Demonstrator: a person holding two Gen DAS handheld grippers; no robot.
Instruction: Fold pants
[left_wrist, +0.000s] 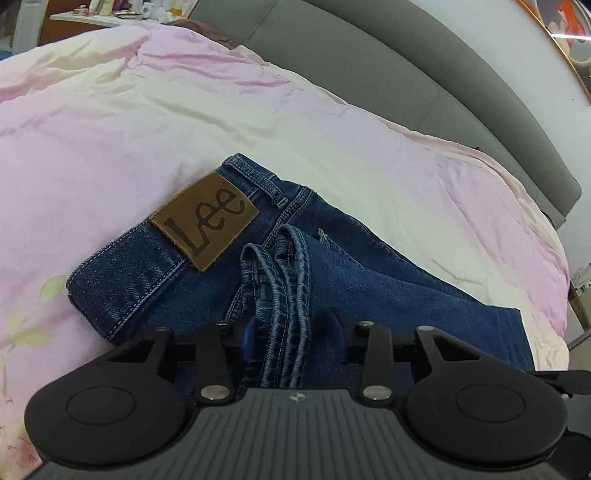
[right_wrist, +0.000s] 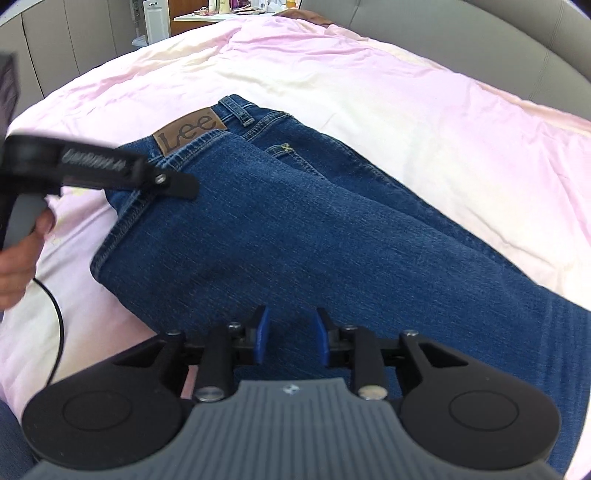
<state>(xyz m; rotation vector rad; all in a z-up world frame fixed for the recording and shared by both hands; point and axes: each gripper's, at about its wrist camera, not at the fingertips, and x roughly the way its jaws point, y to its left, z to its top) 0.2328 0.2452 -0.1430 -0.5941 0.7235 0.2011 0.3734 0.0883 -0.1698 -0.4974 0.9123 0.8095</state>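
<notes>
Blue jeans (left_wrist: 388, 280) with a brown Lee patch (left_wrist: 205, 220) lie folded over on the bed. My left gripper (left_wrist: 293, 332) is shut on the hem edges of the jeans (left_wrist: 286, 295), bunched between its fingers above the waistband. In the right wrist view the jeans (right_wrist: 295, 229) lie across the bed, with the patch (right_wrist: 190, 134) at the far end. My left gripper (right_wrist: 177, 182) reaches in from the left over the waistband. My right gripper (right_wrist: 291, 339) is open and empty, just above the denim near the fold.
The pink and cream duvet (left_wrist: 184, 122) covers the bed. A grey padded headboard (left_wrist: 424, 74) curves along the far side. A cluttered dresser (right_wrist: 229, 11) stands beyond the bed. A black cable (right_wrist: 55, 314) hangs from the left hand.
</notes>
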